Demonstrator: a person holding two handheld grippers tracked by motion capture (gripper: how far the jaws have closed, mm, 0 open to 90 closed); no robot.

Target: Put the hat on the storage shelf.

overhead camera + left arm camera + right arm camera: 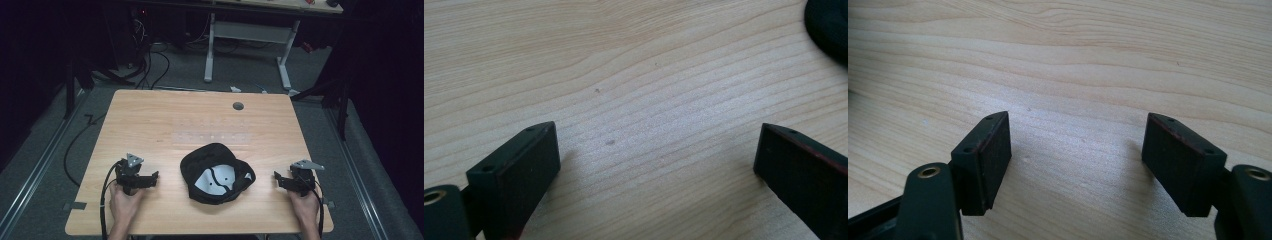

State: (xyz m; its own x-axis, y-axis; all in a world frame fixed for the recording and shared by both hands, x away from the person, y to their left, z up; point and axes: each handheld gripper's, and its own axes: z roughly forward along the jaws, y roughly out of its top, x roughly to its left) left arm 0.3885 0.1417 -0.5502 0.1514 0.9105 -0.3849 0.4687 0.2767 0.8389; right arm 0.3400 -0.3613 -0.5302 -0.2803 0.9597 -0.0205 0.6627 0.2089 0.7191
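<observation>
A black cap [217, 172] lies upside down near the front middle of the wooden table [200, 120], its pale lining facing up. To its left a hand holds my left gripper [150, 179] low over the table, jaws open with only bare wood between them [656, 150]. The cap's dark edge [829, 25] shows at the top right of the left gripper view. To the cap's right, the other hand holds my right gripper [279, 179], also open over bare wood [1075, 145]. Neither gripper touches the cap.
A round grommet hole [238, 106] sits near the table's far edge. Beyond the table stand a white desk frame [247, 45] and loose cables [150, 65] on the grey floor. A cable trails off the table's left front side.
</observation>
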